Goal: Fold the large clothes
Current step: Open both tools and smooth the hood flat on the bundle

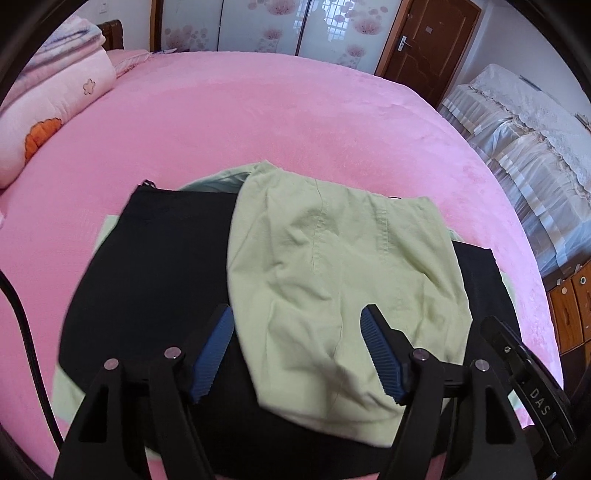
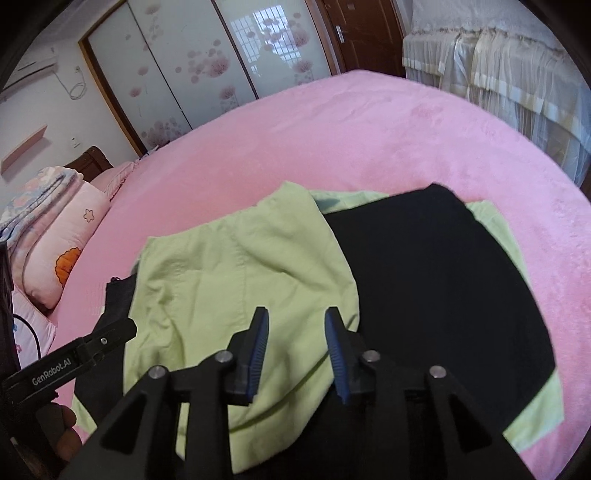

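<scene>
Centre and lower half of both views: a pile of clothes on a pink bed cover (image 1: 258, 122). On top, a light green garment (image 1: 332, 266), rumpled, with seams running down it, folded over onto a black garment (image 1: 155, 258). In the left wrist view, green over the middle and right of the pile, black showing to the left and again in a strip at the right edge. In the right wrist view, reversed: green at centre-left (image 2: 221, 280), black spreading to the right (image 2: 443, 288). More pale green cloth peeking out from beneath the black piece at the corners and edges, lower left in the left view and lower right in the right view.

Left gripper (image 1: 297, 354) at the bottom of its own frame, jaws spread wide, blue ribbed pads on either side of the green cloth's lower part, nothing pinched. Seen also at lower left of the right wrist view (image 2: 110, 332), just beside the pile's edge.

Right gripper (image 2: 295, 350) at bottom centre of its frame, jaws parted with a narrower gap, hovering over the near edge of the green garment, gripping nothing visible. Whether the pads touch the cloth: cannot tell.

Upper left in both views: a pink folded quilt (image 1: 55, 107) with an orange motif, well apart from the pile. Along the top: sliding doors (image 1: 266, 26) with a pink flower pattern, and a brown door (image 1: 432, 40) at upper right of the left view. Far right: furniture under a lace cover (image 1: 524, 129).
</scene>
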The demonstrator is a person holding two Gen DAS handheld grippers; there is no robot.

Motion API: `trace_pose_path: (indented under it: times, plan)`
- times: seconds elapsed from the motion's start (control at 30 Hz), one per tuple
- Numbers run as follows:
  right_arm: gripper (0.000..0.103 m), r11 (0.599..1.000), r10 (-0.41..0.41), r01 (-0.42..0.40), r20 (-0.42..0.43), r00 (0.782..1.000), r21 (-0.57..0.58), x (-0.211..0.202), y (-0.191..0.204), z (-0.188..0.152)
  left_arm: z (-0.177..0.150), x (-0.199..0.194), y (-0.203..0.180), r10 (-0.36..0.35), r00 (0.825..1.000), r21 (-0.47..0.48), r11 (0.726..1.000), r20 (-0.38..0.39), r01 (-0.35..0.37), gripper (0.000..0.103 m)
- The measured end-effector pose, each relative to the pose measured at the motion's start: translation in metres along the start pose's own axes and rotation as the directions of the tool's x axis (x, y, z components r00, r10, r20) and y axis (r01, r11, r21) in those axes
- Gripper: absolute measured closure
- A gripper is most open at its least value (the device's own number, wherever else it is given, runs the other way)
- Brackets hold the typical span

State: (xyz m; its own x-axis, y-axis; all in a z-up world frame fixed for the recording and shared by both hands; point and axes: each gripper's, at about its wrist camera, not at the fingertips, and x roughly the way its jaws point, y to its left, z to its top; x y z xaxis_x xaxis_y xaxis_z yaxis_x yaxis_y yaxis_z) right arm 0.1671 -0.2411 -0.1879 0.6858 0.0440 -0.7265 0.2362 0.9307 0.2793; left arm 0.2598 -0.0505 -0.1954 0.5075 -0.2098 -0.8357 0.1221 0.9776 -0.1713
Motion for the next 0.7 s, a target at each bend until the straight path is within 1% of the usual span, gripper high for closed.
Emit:
trace_pose_path:
  times: [0.2, 0.23, 0.27, 0.37, 0.53, 0.7]
  plan:
    - [0.069, 1.000, 0.018, -0.017, 0.039, 0.999, -0.018, -0.046, 0.012, -0.003, -0.016, -0.051, 0.006, -0.025, 0.999, -0.011, 1.000, 0.023, 0.025, 0.033]
    - [0.066, 1.000, 0.014, -0.012, 0.050, 0.999, -0.028, -0.055, 0.016, -0.005, -0.020, -0.059, 0.007, -0.026, 0.999, -0.010, 1.000, 0.026, 0.026, 0.033]
    - [0.059, 0.999, 0.008, -0.006, 0.058, 0.998, -0.036, -0.061, 0.018, -0.006, -0.023, -0.067, 0.009, -0.027, 0.999, -0.009, 1.000, 0.030, 0.028, 0.033]
    - [0.047, 0.998, 0.013, -0.008, 0.087, 0.996, -0.062, -0.080, 0.029, -0.011, -0.036, -0.087, 0.018, -0.038, 0.999, -0.007, 0.999, 0.038, 0.038, 0.033]
    - [0.046, 0.991, 0.011, 0.005, 0.126, 0.992, -0.132, -0.104, 0.050, -0.023, -0.060, -0.111, 0.039, -0.061, 0.997, -0.025, 0.998, 0.041, 0.062, 0.033]
    - [0.046, 0.981, 0.014, 0.014, 0.147, 0.989, -0.193, -0.111, 0.069, -0.035, -0.089, -0.108, 0.081, -0.102, 0.994, -0.092, 0.990, 0.024, 0.104, 0.033]
